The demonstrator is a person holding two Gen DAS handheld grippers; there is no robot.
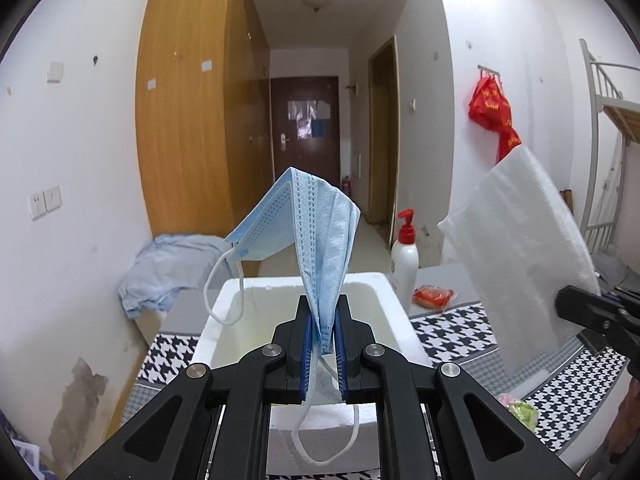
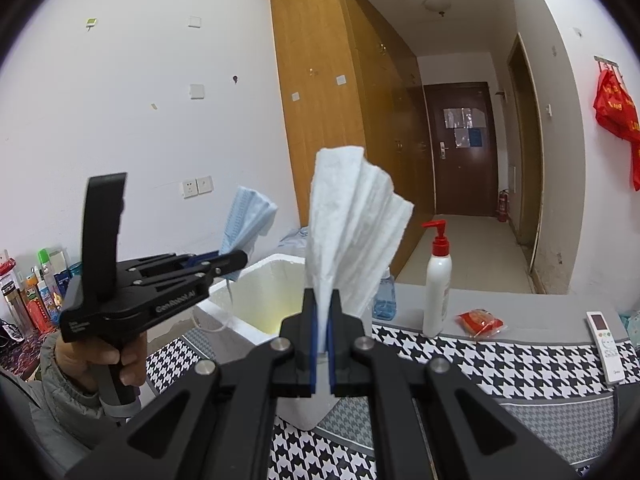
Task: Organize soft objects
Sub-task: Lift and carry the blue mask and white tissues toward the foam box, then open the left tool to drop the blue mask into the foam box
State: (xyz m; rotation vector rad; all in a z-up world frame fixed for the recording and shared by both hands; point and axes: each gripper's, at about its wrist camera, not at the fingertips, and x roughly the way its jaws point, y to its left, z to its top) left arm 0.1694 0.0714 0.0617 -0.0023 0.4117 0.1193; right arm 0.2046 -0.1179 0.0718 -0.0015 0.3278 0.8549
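Underneath, houndstooth cloth [image 2: 480, 360]; white walls [image 1: 80, 160].

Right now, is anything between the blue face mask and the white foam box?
Nothing visible. The blue pleated face mask, pinched in the left gripper, hangs over the open white foam box, whose visible inside looks bare.

The pale blue pleated non-woven face mask [image 1: 316, 236] looks soft and matt, its edge stippled with embossed dots. The white fibrous quilted sheet [image 2: 352, 220] looks fuzzy and crumpled. The white foam box [image 1: 304, 320] has a grainy, dull surface. The matt black plastic left gripper [image 1: 323, 320] carries shiny metal rivets. The black-and-white houndstooth woven cloth [image 2: 500, 364] looks flat and matt. The white plastic pump bottle [image 2: 438, 280] has a glossy red top.
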